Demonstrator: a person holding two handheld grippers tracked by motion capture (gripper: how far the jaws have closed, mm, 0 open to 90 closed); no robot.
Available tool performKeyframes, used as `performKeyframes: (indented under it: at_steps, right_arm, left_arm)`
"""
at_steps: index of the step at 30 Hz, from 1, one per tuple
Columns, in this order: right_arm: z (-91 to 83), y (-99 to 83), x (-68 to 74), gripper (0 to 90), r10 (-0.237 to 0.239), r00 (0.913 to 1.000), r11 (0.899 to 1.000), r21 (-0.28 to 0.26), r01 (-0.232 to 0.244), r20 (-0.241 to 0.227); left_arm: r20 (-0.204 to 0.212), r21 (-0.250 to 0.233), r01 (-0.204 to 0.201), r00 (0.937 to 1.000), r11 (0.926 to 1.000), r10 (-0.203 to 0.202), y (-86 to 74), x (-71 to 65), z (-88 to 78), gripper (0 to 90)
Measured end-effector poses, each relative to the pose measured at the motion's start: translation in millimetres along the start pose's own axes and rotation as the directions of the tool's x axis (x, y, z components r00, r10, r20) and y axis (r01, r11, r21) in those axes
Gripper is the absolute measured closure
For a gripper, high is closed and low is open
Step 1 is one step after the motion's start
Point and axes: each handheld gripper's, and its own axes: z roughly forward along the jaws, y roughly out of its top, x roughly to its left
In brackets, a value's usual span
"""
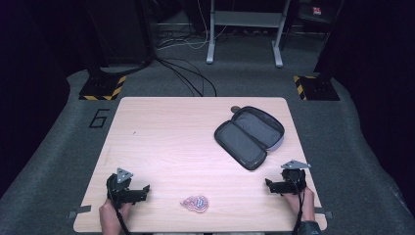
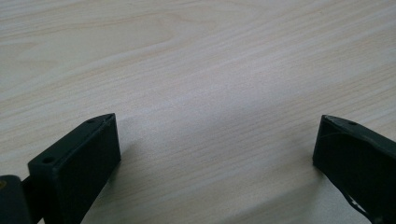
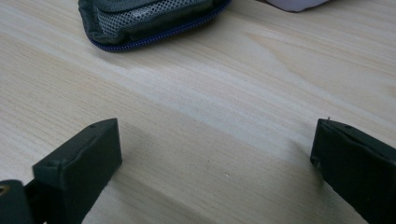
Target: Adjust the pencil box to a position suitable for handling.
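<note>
A dark grey zip case (image 1: 249, 136) lies open on the right half of the wooden table (image 1: 166, 142), its mesh-lined edge (image 3: 149, 18) also at the top of the right gripper view. A small pink and blue patterned item (image 1: 195, 203) lies near the front edge, between the two hands. My left gripper (image 1: 145, 190) rests low at the front left, open, with bare wood between its jaws (image 2: 217, 140). At the front right my right gripper (image 1: 267, 184) is open too, nothing between its jaws (image 3: 217, 144), the case a short way ahead of it.
A small brown object (image 1: 236, 108) sits at the table's far edge behind the case. Beyond the table are cables (image 1: 191, 73) on the grey floor, a metal frame (image 1: 244, 29) and two stands with yellow-black striped bases (image 1: 103, 88).
</note>
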Motion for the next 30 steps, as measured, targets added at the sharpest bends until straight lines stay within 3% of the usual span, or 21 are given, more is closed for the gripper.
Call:
performKeyframes:
  at_steps: [11, 14, 30]
  right_arm:
    - [-8.1, 4.9, -2.0, 2.1, 0.041, 0.9984, 0.999, 0.001, -0.041, -0.038]
    - [-11.5, 11.1, -1.0, 4.8, 0.038, 0.9975, 0.999, 0.007, -0.037, -0.06]
    - [-9.8, 39.8, 5.9, 10.8, -0.014, 0.9977, 1.0, -0.002, 0.013, -0.067]
  left_arm:
    - [0.0, -0.004, 0.001, 1.0, 1.0, -0.001, -0.1, -0.1, 0.2, 0.6]
    - [0.0, -0.003, 0.001, 1.0, 1.0, -0.001, -0.1, -0.1, 0.2, 0.6]
    - [0.0, 0.0, 0.0, 1.0, 1.0, 0.0, 0.0, 0.0, 0.0, 0.6]
